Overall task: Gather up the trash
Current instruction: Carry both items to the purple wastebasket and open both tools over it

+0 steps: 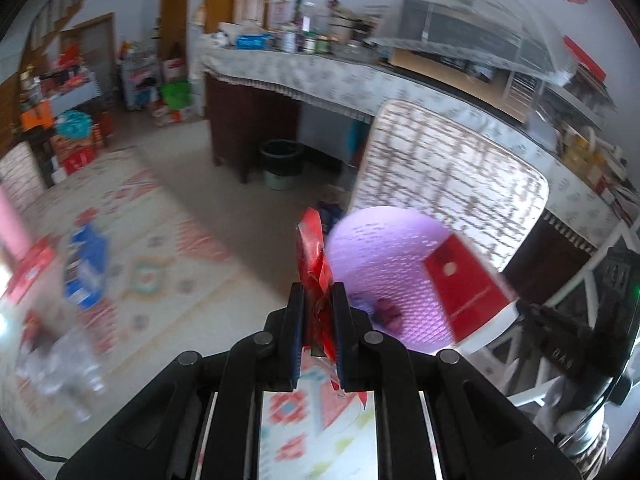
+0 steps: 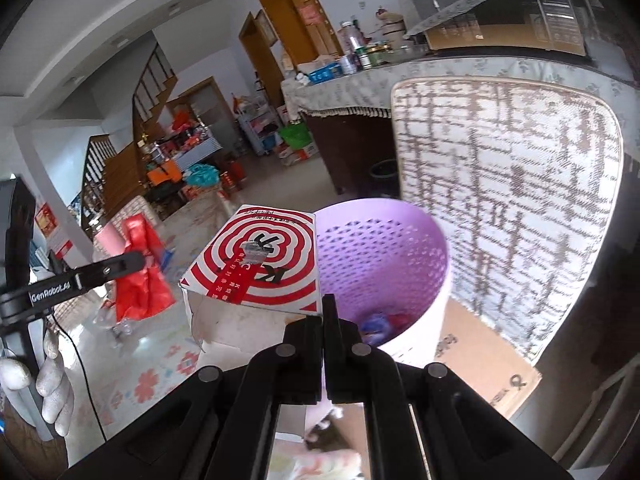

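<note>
My left gripper (image 1: 316,292) is clamped on a red wrapper (image 1: 314,248), held up short of the purple bin (image 1: 384,264), I judge for dropping in. My right gripper (image 2: 322,312) pinches the edge of a red-and-white box (image 2: 260,260) over the rim. Only the right view shows the box's printed top and the wrapper hanging loose like a bag; the left shows its jaws biting.

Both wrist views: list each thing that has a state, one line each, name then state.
left gripper: shut on the red wrapper.
red wrapper: crumpled, pinched between the fingers, in the air.
right gripper: shut on the box's edge.
red and white box: held up beside the bin, one end torn open.
purple bin: upright, open-topped, some trash at the bottom.
</note>
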Motion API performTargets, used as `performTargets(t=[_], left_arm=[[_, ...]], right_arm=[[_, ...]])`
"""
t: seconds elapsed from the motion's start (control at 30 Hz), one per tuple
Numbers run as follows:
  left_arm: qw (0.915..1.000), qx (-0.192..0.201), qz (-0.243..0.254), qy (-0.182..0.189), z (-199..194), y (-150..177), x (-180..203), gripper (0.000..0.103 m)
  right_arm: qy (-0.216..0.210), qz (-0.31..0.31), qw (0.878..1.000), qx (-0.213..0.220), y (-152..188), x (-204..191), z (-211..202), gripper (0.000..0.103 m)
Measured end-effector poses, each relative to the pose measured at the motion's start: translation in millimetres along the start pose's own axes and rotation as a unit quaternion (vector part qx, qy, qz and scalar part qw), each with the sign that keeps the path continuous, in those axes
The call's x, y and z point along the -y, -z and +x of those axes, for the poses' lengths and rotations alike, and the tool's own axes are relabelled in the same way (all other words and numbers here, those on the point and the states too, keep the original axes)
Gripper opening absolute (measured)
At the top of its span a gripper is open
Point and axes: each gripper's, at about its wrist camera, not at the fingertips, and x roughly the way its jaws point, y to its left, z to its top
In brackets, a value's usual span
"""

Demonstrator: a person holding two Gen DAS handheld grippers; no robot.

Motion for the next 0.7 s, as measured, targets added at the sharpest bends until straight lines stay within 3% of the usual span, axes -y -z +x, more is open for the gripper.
performTargets(t=[0.1, 0.3, 0.37, 0.43, 0.47, 0.57, 0.7], left_arm=[[0.9998, -0.012, 0.009, 0.01, 24.4, -16.6, 22.6, 0.012], [0.9987, -0.022, 0.046, -0.005, 64.0, -44.0, 56.1, 0.014], [0.9987, -0.025, 0.043, -0.009, 72.6, -49.0, 59.1, 0.031], [0.9991, -0.026, 0.028, -0.017, 76.4, -51.0, 58.3, 0.072], [0.9995, -0.023, 0.016, -0.012, 74.0, -49.1, 54.9, 0.073], [0.9996, -0.028, 0.01, 0.0, 63.4, -38.3, 47.5, 0.073], [0.9989, -0.019, 0.025, -0.034, 40.8, -20.2, 41.4, 0.073]], right_arm=[[0.007, 0.0, 1.0, 0.001, -9.9, 7.3, 3.8, 0.002], [0.018, 0.005, 1.0, 0.002, -35.0, 24.4, 22.9, 0.003], [0.03, 0.006, 1.0, -0.009, -40.8, 29.3, 36.3, 0.005], [0.042, 0.02, 0.999, -0.021, -41.5, 33.8, 45.3, 0.016], [0.045, 0.023, 0.998, -0.026, -39.7, 33.1, 47.0, 0.024], [0.041, 0.013, 0.999, -0.02, -31.9, 25.2, 42.1, 0.031], [0.028, -0.003, 0.999, -0.018, -24.4, 10.2, 36.5, 0.036]])
